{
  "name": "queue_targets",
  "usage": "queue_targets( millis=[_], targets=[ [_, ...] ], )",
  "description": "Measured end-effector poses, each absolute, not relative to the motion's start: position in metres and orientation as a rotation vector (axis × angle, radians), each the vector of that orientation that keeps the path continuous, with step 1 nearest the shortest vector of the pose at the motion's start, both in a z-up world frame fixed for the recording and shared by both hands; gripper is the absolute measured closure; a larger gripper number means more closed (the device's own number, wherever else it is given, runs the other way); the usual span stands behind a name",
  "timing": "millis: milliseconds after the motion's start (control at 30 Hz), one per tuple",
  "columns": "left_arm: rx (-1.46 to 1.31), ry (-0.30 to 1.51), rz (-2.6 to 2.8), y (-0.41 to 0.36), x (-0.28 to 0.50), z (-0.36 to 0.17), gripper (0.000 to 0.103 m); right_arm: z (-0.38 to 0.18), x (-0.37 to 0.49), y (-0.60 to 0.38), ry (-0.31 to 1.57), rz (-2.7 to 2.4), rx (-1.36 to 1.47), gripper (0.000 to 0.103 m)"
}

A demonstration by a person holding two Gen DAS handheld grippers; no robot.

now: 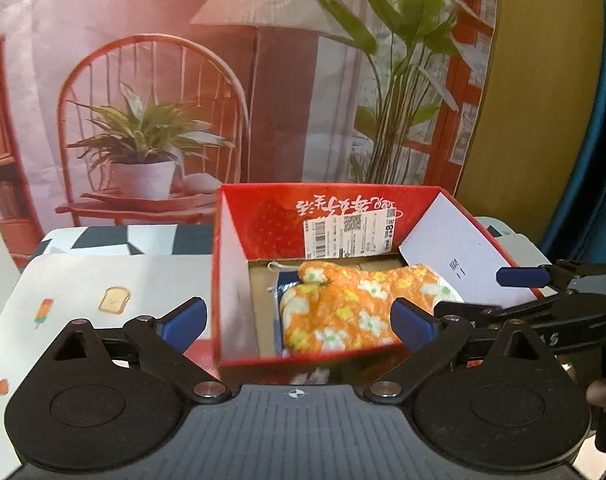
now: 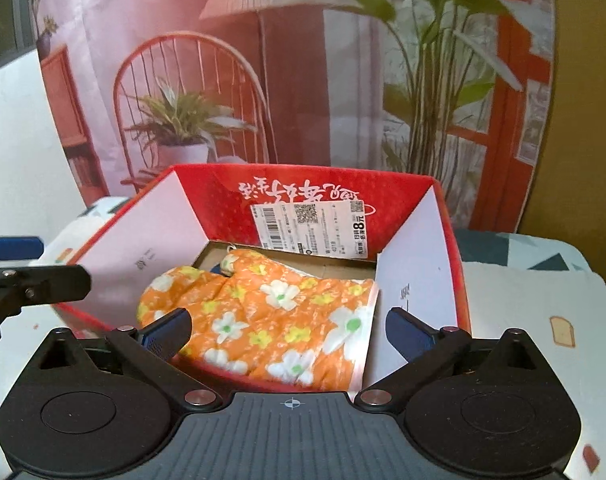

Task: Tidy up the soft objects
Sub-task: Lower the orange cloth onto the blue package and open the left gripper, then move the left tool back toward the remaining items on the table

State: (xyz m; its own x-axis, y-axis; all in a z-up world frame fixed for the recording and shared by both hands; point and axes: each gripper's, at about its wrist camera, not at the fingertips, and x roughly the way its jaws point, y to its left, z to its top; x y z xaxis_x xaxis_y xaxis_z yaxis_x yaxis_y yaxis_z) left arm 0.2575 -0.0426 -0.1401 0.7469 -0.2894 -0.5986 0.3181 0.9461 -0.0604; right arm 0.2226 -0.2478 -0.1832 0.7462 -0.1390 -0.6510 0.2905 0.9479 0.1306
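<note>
Backing both tools straight out along their own lines looks like the sound way to finish this step, since the mitt has been dropped and any sideways drag could catch the cardboard walls. On the left, the left gripper (image 1: 301, 322) stands spread wide with nothing between its blue pads (image 1: 183, 320); its fingertips sit about level with the near wall of the red box (image 1: 231, 216), one outside the box's left wall and one over the mitt's near edge, though whether that pad brushes the fabric cannot be told. Lifting before swinging away would keep it off the fabric.

In the middle, the oven mitt (image 2: 279, 312) lies inside the red box, on the cardboard floor, apparently on top of something dark blue of which only a sliver shows. It is quilted orange cloth printed with white and yellow flowers, rumpled and soft-looking, its thumb towards the far wall with the price label (image 2: 309, 228) and its white-lined cuff at the right wall.

On the right, the right gripper (image 2: 289, 334) is likewise spread to its widest and pinches nothing, its pads flanking the mitt's near end just above the box's front rim. No further soft things show on the printed tablecloth (image 2: 523, 320).
</note>
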Motion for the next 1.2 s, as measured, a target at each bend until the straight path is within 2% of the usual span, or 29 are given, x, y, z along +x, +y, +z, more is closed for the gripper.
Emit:
queue_targets(
  millis=[333,733,800,867,967,1200],
  targets=[
    [0.040,0.672,-0.331,-0.019,0.191,-0.159,0.003,-0.178,0.162,-0.210,0.598,-0.225,0.202,0.000],
    [-0.018,0.707,-0.330,0.005,0.115,-0.187,0.004,-0.204,0.089,-0.164,0.626,-0.185,0.286,0.001],
    [-0.017,0.722,-0.338,0.007,0.105,-0.191,0.007,-0.211,0.078,-0.156,0.635,-0.167,0.313,0.001],
    [-0.026,0.736,-0.352,0.010,0.096,-0.195,0.019,-0.216,0.069,-0.148,0.647,-0.144,0.320,0.003],
    [-0.070,0.762,-0.370,0.015,0.088,-0.201,0.026,-0.220,0.062,-0.137,0.668,-0.112,0.327,0.008],
    [-0.131,0.800,-0.372,0.022,0.088,-0.212,0.040,-0.225,0.066,-0.101,0.724,0.005,0.226,0.026]
  ],
)
